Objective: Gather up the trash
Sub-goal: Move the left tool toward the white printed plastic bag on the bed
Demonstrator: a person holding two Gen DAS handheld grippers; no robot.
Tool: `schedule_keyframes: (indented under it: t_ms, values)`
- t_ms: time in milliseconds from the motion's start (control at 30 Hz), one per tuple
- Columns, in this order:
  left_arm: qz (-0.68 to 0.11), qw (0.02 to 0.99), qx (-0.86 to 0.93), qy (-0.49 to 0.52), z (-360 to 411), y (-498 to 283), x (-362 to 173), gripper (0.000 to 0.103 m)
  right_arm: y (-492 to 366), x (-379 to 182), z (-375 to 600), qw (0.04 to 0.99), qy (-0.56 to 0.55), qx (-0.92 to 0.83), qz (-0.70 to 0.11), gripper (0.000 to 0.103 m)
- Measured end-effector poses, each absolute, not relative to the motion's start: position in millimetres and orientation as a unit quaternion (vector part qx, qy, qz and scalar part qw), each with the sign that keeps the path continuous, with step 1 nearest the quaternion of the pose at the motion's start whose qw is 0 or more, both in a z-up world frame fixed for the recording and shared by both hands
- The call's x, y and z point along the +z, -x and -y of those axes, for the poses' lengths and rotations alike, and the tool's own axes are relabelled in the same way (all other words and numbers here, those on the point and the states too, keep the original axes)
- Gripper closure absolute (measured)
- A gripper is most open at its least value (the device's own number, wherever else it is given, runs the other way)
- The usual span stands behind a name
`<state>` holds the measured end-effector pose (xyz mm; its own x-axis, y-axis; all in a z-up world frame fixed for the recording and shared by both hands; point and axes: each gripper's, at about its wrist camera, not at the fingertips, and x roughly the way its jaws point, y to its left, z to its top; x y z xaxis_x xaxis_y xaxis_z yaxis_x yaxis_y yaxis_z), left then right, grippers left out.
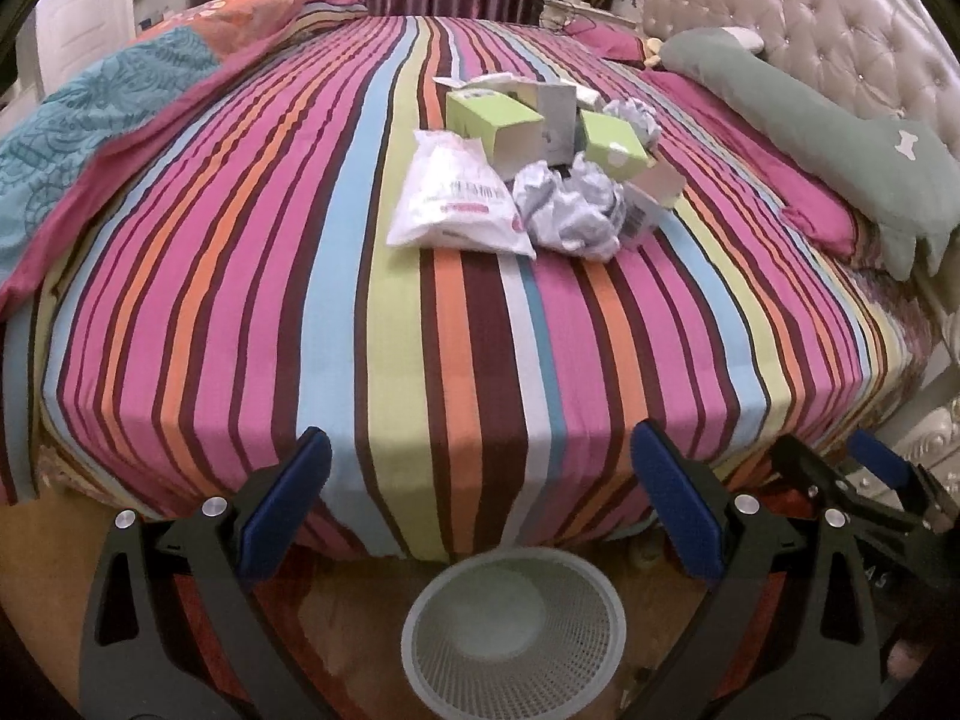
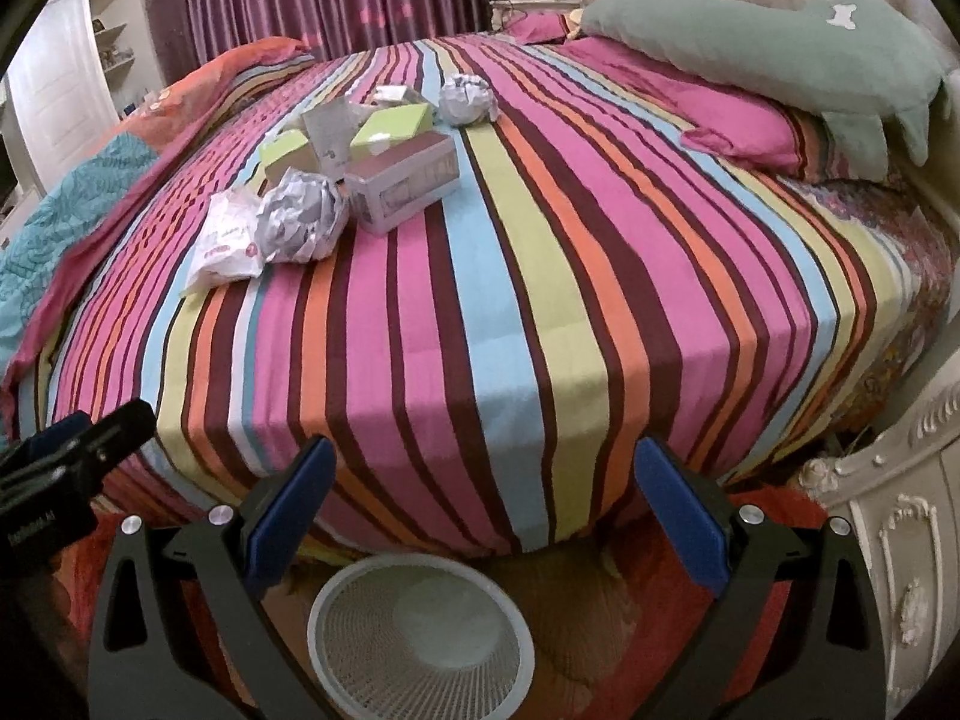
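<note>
My left gripper (image 1: 480, 510) hangs spread wide, nothing between its blue pads (image 1: 282, 498), at the near edge of the striped bed (image 1: 240, 276). My right gripper (image 2: 486, 516) is likewise wide apart and holding nothing; its tip also shows at the lower right of the left view.

Containers: white mesh wastebasket (image 1: 513, 618) stands on the floor right below both grippers, mouth up, interior looks bare as far as I can see.

Trash sits in one heap mid-bed, well apart from the basket. Left to right in the left view: white plastic bag (image 1: 456, 198) lying flat, long axis running away from me toward the far side; open green carton (image 1: 498, 120) behind it, open end facing me and tilted right; crumpled paper ball (image 1: 570, 210) touching the bag's right edge; second green box (image 1: 615, 141) behind the ball; smaller paper ball (image 1: 633, 117) at the far right. The right view adds a pink-and-white box (image 2: 408, 180) just beside the near ball, long axis slanting up-right.

Green plush pillow (image 1: 810, 126) lies along the headboard side.
</note>
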<state>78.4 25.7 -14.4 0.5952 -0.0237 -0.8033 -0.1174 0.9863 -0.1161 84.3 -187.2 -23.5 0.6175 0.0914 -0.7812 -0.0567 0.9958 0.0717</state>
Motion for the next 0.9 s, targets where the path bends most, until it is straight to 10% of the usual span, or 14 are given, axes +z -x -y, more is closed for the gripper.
schedule_keyframes:
  t_ms: [900]
  values:
    - [-0.434,0.889,0.060,0.136,-80,-204,-10,0.006,-223,-6,158,0.893,-0.089,0.048,-0.438,0.008]
